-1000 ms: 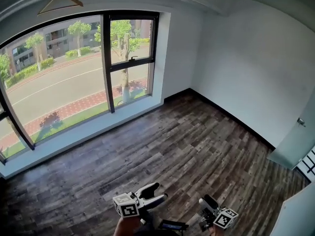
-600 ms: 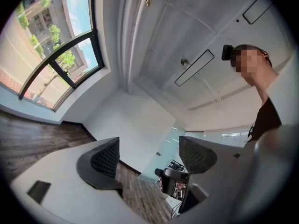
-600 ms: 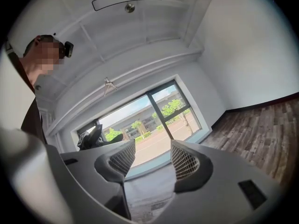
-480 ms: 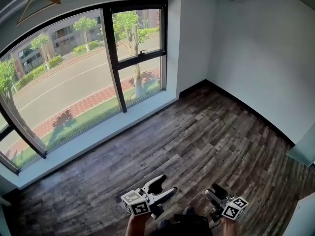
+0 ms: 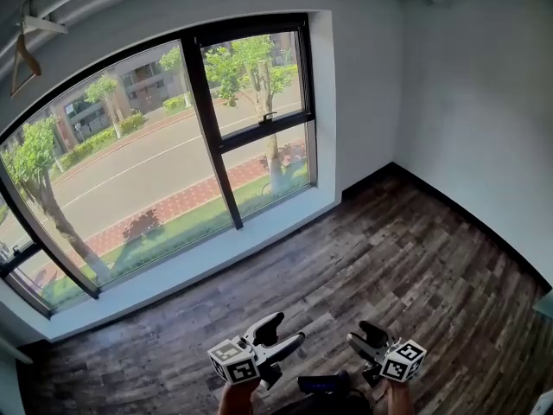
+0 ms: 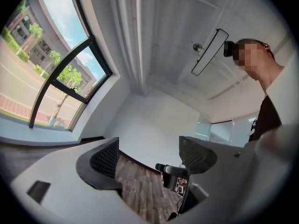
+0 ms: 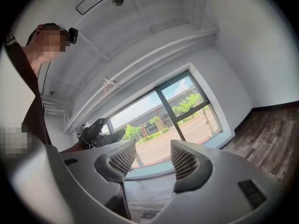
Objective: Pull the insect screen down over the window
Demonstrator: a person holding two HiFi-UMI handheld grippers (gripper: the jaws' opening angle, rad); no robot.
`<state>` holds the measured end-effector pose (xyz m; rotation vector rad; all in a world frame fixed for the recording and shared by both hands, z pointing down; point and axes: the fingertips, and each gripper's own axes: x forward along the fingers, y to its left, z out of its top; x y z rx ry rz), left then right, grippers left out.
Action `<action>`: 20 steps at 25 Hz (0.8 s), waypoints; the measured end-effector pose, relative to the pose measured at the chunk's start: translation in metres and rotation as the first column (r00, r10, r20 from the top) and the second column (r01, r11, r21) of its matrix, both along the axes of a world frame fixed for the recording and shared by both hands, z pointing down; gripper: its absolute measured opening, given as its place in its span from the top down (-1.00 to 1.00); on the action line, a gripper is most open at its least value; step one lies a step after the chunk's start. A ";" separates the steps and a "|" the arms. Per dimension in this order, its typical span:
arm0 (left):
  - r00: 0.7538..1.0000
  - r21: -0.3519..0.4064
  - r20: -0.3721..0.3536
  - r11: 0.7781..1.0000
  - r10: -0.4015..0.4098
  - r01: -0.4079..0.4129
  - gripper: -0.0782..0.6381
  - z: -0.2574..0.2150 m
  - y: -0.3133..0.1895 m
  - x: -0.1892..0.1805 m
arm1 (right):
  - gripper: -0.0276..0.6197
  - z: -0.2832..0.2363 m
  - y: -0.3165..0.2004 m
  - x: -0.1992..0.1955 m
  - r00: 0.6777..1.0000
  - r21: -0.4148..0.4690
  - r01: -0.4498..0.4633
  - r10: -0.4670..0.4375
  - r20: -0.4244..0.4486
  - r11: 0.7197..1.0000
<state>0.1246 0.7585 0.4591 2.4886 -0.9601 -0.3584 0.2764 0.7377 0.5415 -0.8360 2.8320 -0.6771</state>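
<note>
The window (image 5: 173, 154) has a black frame: a wide left pane and a narrower right sash with a small handle (image 5: 270, 116). No screen is drawn over the glass, and I cannot make one out at the top of the frame. My left gripper (image 5: 278, 334) is held low over the wooden floor, open and empty. My right gripper (image 5: 365, 337) is beside it, also open and empty. In the left gripper view the left gripper (image 6: 149, 155) frames the right gripper's body (image 6: 172, 170). The right gripper (image 7: 153, 158) points at the window (image 7: 182, 108).
A white sill (image 5: 199, 262) runs under the window. A clothes hanger (image 5: 26, 48) hangs from a rail at the upper left. White walls (image 5: 467, 102) close the right side, with dark plank floor (image 5: 389, 258) between me and the window.
In the head view the window has slid right and grown larger, and the hanger has moved to the left edge. Both grippers stay low and open.
</note>
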 end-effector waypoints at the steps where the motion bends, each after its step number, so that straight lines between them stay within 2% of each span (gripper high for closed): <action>1: 1.000 0.014 0.014 1.000 -0.005 0.005 -0.40 -0.005 -0.017 0.008 | 0.23 -0.007 -0.017 0.005 1.000 0.015 0.016 -0.016 0.002 1.000; 4: 0.997 0.040 0.071 0.999 -0.020 0.017 -0.40 -0.011 -0.063 0.032 | 0.24 -0.017 -0.062 0.023 0.998 0.060 0.056 -0.055 -0.022 0.997; 6: 0.995 0.037 0.096 0.999 -0.005 0.002 -0.40 -0.009 -0.090 0.054 | 0.24 -0.014 -0.095 0.040 0.997 0.057 0.065 -0.063 -0.051 0.996; 8: 0.996 0.030 0.092 1.000 0.004 -0.006 -0.40 -0.011 -0.110 0.070 | 0.24 -0.015 -0.121 0.051 0.996 0.048 0.071 -0.069 -0.053 0.996; 11: 0.996 0.021 0.090 1.000 -0.003 0.001 -0.40 -0.010 -0.144 0.076 | 0.24 -0.018 -0.151 0.057 0.996 0.048 0.076 -0.074 -0.040 0.996; 14: 0.996 0.014 0.094 1.000 0.004 -0.005 -0.40 -0.003 -0.183 0.081 | 0.23 -0.009 -0.184 0.064 0.996 0.033 0.060 -0.058 -0.063 0.998; 20: 0.999 0.061 0.024 0.997 0.042 -0.044 -0.40 0.002 -0.289 0.083 | 0.24 -0.005 -0.275 0.072 0.993 0.052 0.008 -0.002 -0.120 0.999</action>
